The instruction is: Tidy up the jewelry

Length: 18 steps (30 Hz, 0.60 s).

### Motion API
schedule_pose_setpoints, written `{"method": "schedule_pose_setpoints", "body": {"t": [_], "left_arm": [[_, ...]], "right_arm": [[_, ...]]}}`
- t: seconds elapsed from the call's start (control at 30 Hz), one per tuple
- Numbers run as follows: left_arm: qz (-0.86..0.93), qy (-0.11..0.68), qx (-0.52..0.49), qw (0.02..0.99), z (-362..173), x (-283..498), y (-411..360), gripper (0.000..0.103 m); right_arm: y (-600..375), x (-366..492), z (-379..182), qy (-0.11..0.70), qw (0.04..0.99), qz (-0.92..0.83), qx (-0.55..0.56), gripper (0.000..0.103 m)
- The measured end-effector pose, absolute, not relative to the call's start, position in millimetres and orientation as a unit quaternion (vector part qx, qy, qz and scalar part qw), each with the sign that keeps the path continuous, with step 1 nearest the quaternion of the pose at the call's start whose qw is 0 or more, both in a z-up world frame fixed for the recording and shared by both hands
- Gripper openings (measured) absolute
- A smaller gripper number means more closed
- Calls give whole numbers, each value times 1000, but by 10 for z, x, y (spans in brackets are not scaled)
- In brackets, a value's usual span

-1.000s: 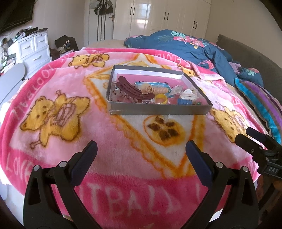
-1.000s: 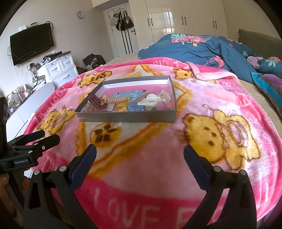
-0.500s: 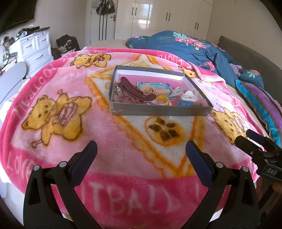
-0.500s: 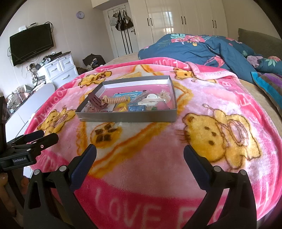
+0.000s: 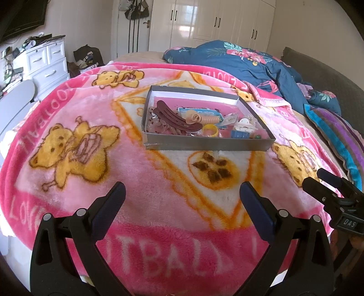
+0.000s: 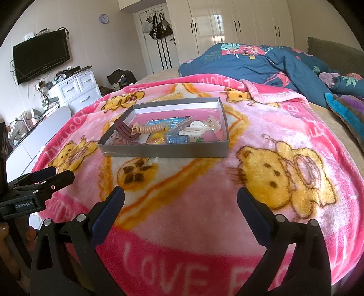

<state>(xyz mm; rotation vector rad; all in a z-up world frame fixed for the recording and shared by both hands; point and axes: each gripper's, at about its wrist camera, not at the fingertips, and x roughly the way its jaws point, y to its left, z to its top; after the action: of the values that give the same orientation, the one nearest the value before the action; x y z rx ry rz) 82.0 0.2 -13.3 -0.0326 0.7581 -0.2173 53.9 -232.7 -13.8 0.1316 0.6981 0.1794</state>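
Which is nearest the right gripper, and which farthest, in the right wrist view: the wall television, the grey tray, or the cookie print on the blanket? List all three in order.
1. Cookie print, just ahead and left of the right gripper.
2. Grey tray, mid-bed beyond it.
3. Television, far left wall.

Bedroom interior in bright daylight. Cream-painted walls (image 6: 91, 27); a glossy white built-in wardrobe with dark handles (image 6: 238, 25) spans the far wall, reflecting the light. Beside it, a white door hung with bags (image 6: 159, 29). A small round lilac wall clock (image 6: 103, 18) sits above a black wall-mounted flat television (image 6: 41, 55). Below stands a cluttered white chest of drawers (image 6: 78, 90). The bed carries a pink fleece teddy-bear blanket (image 6: 284, 182) and a rumpled navy floral duvet (image 6: 261, 61).
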Motion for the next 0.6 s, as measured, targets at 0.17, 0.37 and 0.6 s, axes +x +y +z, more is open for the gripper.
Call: {"method": "schedule_pose_setpoints", "body": {"t": [0.17, 0.37, 0.6], "left_arm": [[-107, 370, -16, 923, -132, 821, 5, 94], [-106, 369, -15, 923, -131, 819, 8, 94], [-106, 370, -16, 923, -134, 819, 13, 94]], "right_arm": [[-2327, 538, -135, 341, 934, 88, 65, 99], [-2326, 538, -135, 342, 933, 88, 64, 99], [-2325, 537, -134, 342, 933, 88, 64, 99]]}}
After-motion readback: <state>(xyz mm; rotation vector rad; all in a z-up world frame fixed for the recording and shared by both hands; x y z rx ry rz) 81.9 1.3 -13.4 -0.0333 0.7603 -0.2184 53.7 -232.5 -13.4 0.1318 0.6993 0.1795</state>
